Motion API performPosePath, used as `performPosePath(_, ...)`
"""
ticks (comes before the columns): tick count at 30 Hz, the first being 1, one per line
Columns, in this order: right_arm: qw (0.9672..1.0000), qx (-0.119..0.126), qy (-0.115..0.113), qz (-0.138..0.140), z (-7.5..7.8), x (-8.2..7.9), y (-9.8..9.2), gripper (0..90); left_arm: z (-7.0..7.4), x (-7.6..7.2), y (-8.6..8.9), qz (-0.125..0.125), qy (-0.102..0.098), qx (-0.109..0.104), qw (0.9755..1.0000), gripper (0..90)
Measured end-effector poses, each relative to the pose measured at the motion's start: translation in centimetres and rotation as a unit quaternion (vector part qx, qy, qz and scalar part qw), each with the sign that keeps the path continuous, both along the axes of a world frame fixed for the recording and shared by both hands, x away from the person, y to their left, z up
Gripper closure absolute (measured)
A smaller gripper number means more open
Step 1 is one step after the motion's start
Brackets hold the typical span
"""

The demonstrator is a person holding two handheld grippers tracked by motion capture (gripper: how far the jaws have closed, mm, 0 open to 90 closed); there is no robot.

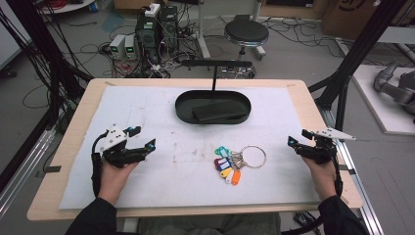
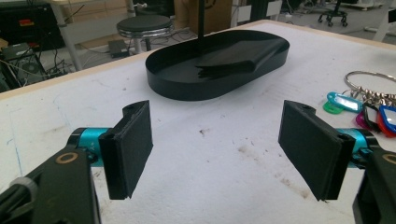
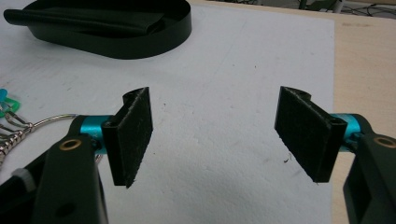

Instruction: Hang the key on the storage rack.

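A bunch of keys (image 1: 236, 164) lies on the white mat (image 1: 147, 186) that covers the wooden table (image 1: 73, 147), a little right of the mat's middle and nearer its front edge than its far one. The bunch is a large metal ring with a short chain and a fan of coloured plastic tags (green, blue, red, purple, yellow and orange can be told apart); the tags spread toward the left and front, the ring lies on the right.

The left gripper (image 1: 142, 138) is held over the left part of the mat, well apart from the keys, its jaws pointing toward the middle. Its jaws stand wide apart with nothing between them, only stained mat beyond. In the left gripper view the tags and ring (image 2: 369, 100) sit just past the right-hand jaw.

The right gripper (image 1: 299, 139) hovers near the mat's right edge, near the key ring but not touching it. Its jaws too are spread wide and empty, and the ring and chain (image 3: 28, 125) show beside the left-hand jaw in the right gripper view.

Toward the far edge, about the middle, stands a black oval tray (image 1: 182, 108) with a dark flat piece (image 1: 218, 112) lying in it (what it is cannot be told) and a thin upright post (image 1: 214, 78) rising from its far side.
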State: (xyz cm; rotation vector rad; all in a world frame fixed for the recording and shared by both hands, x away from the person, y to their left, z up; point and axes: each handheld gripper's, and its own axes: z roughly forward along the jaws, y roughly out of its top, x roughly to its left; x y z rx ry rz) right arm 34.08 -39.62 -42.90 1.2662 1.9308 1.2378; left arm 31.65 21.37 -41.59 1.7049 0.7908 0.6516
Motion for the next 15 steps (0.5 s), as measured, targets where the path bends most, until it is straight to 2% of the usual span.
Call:
performPosePath(7, 0.9998, 0.002, 0.012, 0.015, 0.0, -0.5, 0.6, 28.2, 0.0, -0.1, -0.1, 0.001, -0.003, 0.001, 1.0, 26.0)
performPosePath(9, 0.999, -0.002, 0.024, 0.038, -0.3, -0.6, 1.3, 38.0, 0.0, -0.1, -0.1, 0.004, -0.004, 0.001, 1.0, 26.0)
performPosePath(10, 0.999, -0.002, 0.024, 0.038, -0.3, -0.6, 1.3, 38.0, 0.0, -0.1, -0.2, 0.003, -0.004, 0.0, 1.0, 26.0)
performPosePath(13, 0.9973, -0.008, 0.031, 0.066, -0.4, -0.6, 2.2, 43.8, 0.1, -0.1, -0.3, 0.002, -0.011, 0.007, 0.9999, 26.0)
performPosePath(15, 0.9956, -0.005, 0.04, 0.084, -0.7, -0.4, 3.0, 50.9, 0.0, -0.1, -0.4, 0.001, -0.01, 0.008, 0.9999, 26.1)
